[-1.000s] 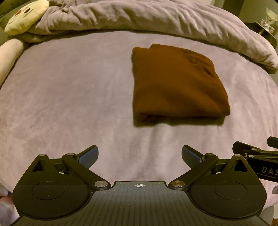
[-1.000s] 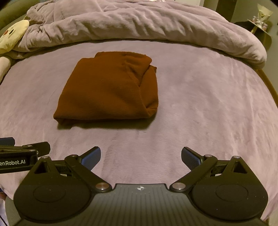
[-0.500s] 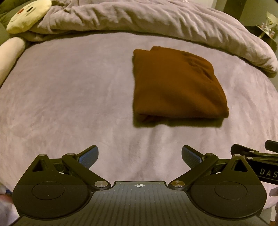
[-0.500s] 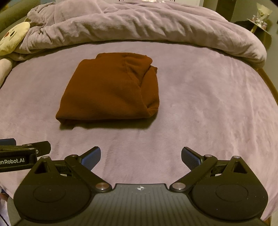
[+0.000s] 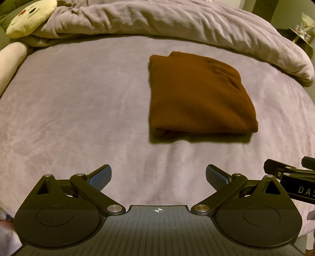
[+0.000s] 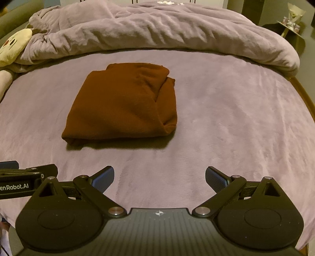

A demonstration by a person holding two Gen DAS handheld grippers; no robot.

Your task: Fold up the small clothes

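A brown garment (image 5: pixel 198 96) lies folded into a compact rectangle on the purple bed cover (image 5: pixel 78 110). It also shows in the right wrist view (image 6: pixel 122 106). My left gripper (image 5: pixel 158 176) is open and empty, held near the bed's front edge, short of the garment and to its left. My right gripper (image 6: pixel 159 176) is open and empty, also near the front edge, short of the garment and to its right. Each gripper shows at the edge of the other's view, the right one (image 5: pixel 291 177) and the left one (image 6: pixel 23 177).
A bunched purple duvet (image 6: pixel 157 29) lies across the back of the bed. A yellow plush pillow with a face (image 5: pixel 29 17) sits at the back left, with a cream bolster (image 5: pixel 9 59) below it. A small table with objects (image 6: pixel 291 21) stands at the far right.
Both grippers have drawn back and up slightly, so the folded garment sits a little lower in each view. The garment has not moved. Both stay open.
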